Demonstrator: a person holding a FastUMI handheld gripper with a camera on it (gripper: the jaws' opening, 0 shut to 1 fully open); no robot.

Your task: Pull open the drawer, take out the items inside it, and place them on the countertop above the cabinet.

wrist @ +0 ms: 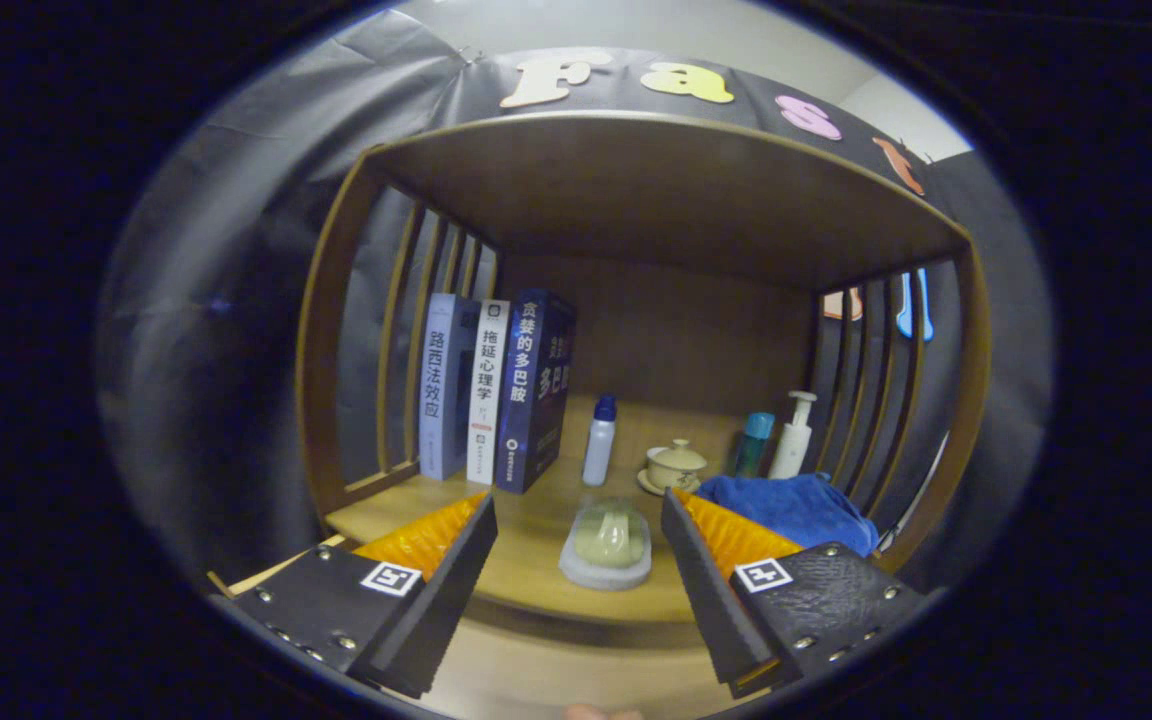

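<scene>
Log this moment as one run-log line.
claw: open, holding nothing | clear lidded cup: on countertop between the fingers, untouched | blue cloth: beside the right finger | books: upright beyond

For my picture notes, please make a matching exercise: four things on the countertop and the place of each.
Things:
1. three books
2. blue towel
3. lidded cup on a saucer
4. clear-lidded round container

Places:
A. between the open fingers of the gripper
B. upright by the left slats
C. left of the towel, behind the container
D. beside the right finger

Pairs: 1-B, 2-D, 3-C, 4-A
</scene>
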